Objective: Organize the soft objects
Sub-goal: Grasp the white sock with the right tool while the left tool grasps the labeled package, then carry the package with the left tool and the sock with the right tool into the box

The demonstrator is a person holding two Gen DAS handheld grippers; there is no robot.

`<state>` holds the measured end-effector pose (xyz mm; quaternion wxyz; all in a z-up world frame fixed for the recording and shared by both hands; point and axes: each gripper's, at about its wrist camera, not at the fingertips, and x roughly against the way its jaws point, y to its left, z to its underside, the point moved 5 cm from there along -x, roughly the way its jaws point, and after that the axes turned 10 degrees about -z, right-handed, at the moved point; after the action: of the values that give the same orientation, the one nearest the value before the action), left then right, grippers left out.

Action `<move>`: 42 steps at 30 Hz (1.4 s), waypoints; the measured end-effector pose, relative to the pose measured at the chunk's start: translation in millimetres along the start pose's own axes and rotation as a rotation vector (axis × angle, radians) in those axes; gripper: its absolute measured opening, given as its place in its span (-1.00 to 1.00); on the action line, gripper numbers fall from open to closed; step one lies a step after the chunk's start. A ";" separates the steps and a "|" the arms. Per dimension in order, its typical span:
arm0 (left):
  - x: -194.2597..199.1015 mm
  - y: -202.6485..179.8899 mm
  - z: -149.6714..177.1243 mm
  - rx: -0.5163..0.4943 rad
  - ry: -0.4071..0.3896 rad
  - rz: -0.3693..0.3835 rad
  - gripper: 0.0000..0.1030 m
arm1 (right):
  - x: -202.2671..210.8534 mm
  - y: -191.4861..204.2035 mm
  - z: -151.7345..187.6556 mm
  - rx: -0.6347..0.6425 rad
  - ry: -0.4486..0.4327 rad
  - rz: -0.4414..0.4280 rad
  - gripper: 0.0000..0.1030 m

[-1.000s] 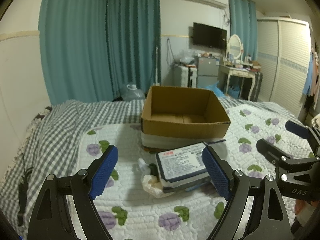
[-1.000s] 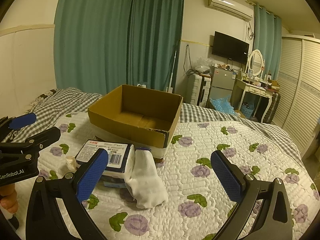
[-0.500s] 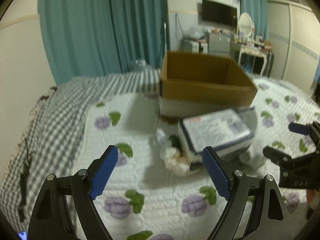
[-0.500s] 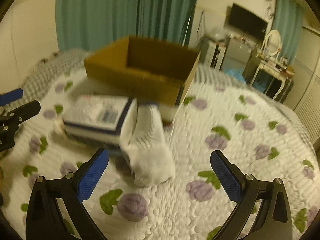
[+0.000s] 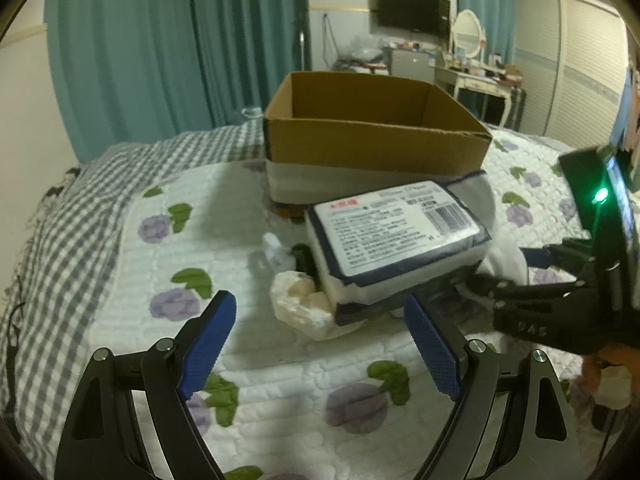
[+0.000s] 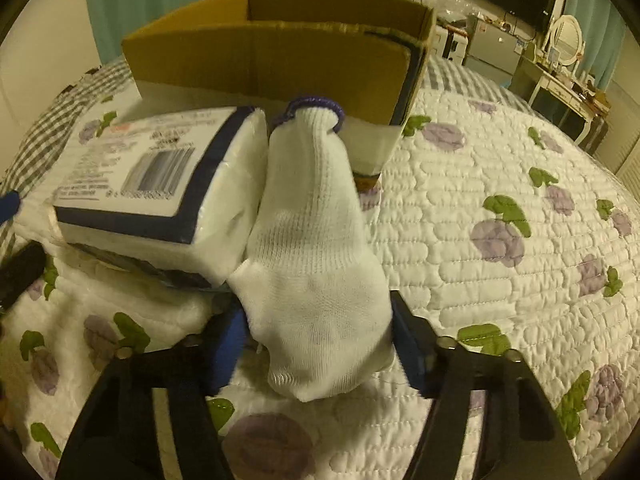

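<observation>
Right gripper [image 6: 316,344] straddling the white glove [image 6: 312,248] on the bed [image 6: 500,184].
Its jaws flank the glove's fat end without pinching; the left gripper [image 5: 320,344] hangs spread wide. Limp, light knit: pinch mid-body, beside the tissue pack [image 6: 160,184].

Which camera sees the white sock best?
The right wrist view. There the white sock fills the middle, its purple cuff by the cardboard box, its wide end between the right gripper fingers. In the left wrist view only a white bit peeks from behind the tissue pack.
</observation>
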<state>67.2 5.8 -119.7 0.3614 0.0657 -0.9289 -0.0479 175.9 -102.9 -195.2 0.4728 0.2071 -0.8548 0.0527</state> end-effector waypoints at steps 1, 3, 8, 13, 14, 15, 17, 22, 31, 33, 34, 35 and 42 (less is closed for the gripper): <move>0.4 -2.0 -0.4 -0.006 -0.006 0.008 0.66 | 3.5 0.4 -1.3 0.000 -0.005 0.002 0.06; 1.7 -5.5 -2.5 -0.016 -0.025 0.026 0.66 | 16.5 -1.0 -2.9 -0.006 -0.035 0.005 -0.02; -3.1 -12.6 -9.2 -0.030 -0.050 0.064 0.66 | 53.5 0.3 -6.6 0.008 -0.121 0.041 -0.07; -25.3 -19.4 -11.0 -0.049 -0.036 0.060 0.66 | 82.5 4.2 -16.6 0.033 -0.192 0.062 -0.07; -28.5 -22.1 -10.8 -0.059 -0.036 0.063 0.66 | 83.8 4.7 -17.6 0.032 -0.195 0.060 -0.07; -31.0 -25.0 -10.5 -0.069 -0.036 0.068 0.66 | 84.2 4.3 -18.1 0.030 -0.196 0.058 -0.07; -33.5 -29.6 -10.0 -0.083 -0.033 0.082 0.66 | 81.3 2.7 -17.4 0.024 -0.187 0.060 -0.07; -48.8 -44.8 -10.5 -0.138 -0.026 0.110 0.67 | 76.6 0.5 -15.6 0.020 -0.173 0.059 -0.07; -49.8 -55.9 -3.8 -0.228 -0.077 0.042 0.55 | 76.9 -0.2 -15.8 0.012 -0.176 0.062 -0.07; -45.4 -54.0 -4.4 -0.223 -0.089 0.048 0.42 | 76.8 -0.3 -15.6 0.016 -0.174 0.066 -0.07; -43.6 -52.1 -4.7 -0.219 -0.095 0.052 0.36 | 76.9 0.0 -15.4 0.018 -0.173 0.066 -0.07; -41.7 -50.9 -5.9 -0.216 -0.101 0.056 0.28 | 77.0 0.6 -15.6 0.019 -0.173 0.066 -0.07; -22.7 -39.4 -12.9 -0.145 -0.106 0.142 -0.09 | 86.8 1.7 -19.3 0.015 -0.194 0.058 -0.07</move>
<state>96.0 -30.1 -130.8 0.3183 -0.0292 -0.9430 -0.0926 149.8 -122.2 -112.4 0.3846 0.1897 -0.9019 0.0524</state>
